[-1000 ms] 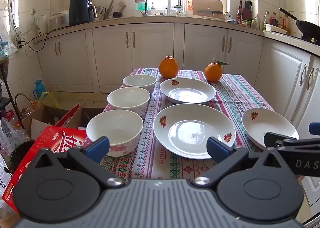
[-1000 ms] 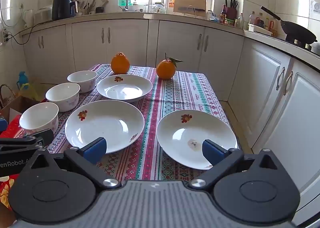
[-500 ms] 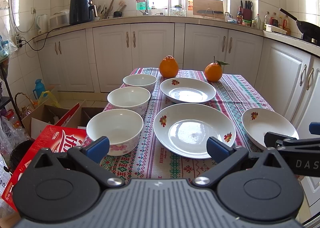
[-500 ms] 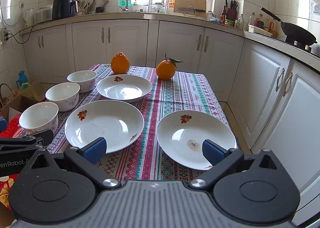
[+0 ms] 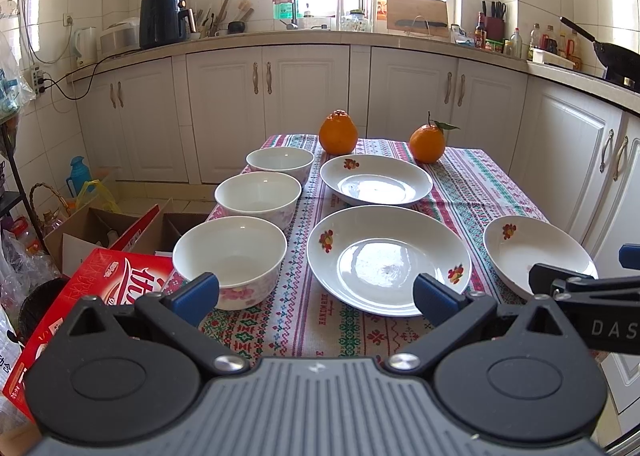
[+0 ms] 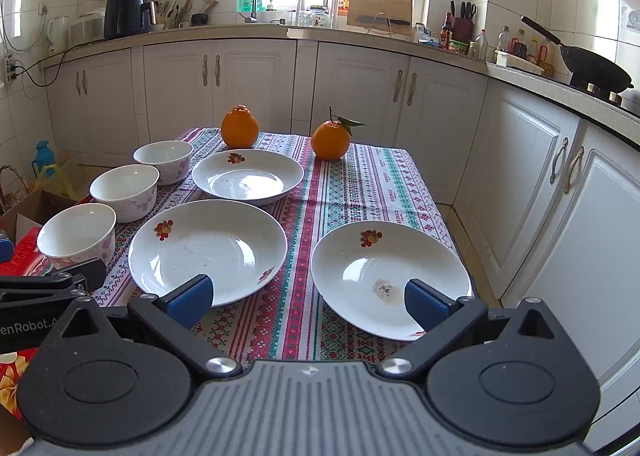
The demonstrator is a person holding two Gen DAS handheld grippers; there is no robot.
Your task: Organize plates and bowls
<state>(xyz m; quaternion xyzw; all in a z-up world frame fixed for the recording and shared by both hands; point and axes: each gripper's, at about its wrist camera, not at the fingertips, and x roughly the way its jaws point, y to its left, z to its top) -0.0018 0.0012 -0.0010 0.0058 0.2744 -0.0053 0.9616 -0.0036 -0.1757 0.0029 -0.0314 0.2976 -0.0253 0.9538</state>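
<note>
- Left wrist view: my left gripper [image 5: 316, 294] is spread wide and holds nothing, hanging short of the table's near edge, with the nearest bowl [image 5: 230, 258] just past its left finger and the big middle plate [image 5: 388, 258] ahead of its right one
- My right gripper [image 6: 308, 298] is likewise released and empty, its fingers framing the gap between the middle plate [image 6: 208, 250] and the right-hand plate [image 6: 390, 278]
- Nothing is stacked yet as far as I can judge: three bowls stand in a row down the left side of the tablecloth [image 5: 472, 192], nearest, middle bowl [image 5: 258, 196] and far bowl [image 5: 280, 164], close together, though I cannot tell if their rims touch; three plates lie apart, the far plate [image 5: 376, 184] sitting just in front of two oranges [image 5: 338, 132]
- So I read this as the very start, the approach before a first pick
- The next move, I think, calls for bringing one finger over a rim and the other under or outside it; the nearest bowl suits my left tool, the right-hand plate suits my right
- Edges to mind: the right-hand plate seems to lie close to the table's right and near edges, so a nudge could tip it off; the nearest bowl sits near the left edge above a red carton [image 5: 100, 284] on the floor
- Open room: the striped cloth on the far right, beside the stemmed orange [image 6: 330, 138], is bare, and the strip between the two near plates gives my right tool a clear lane
</note>
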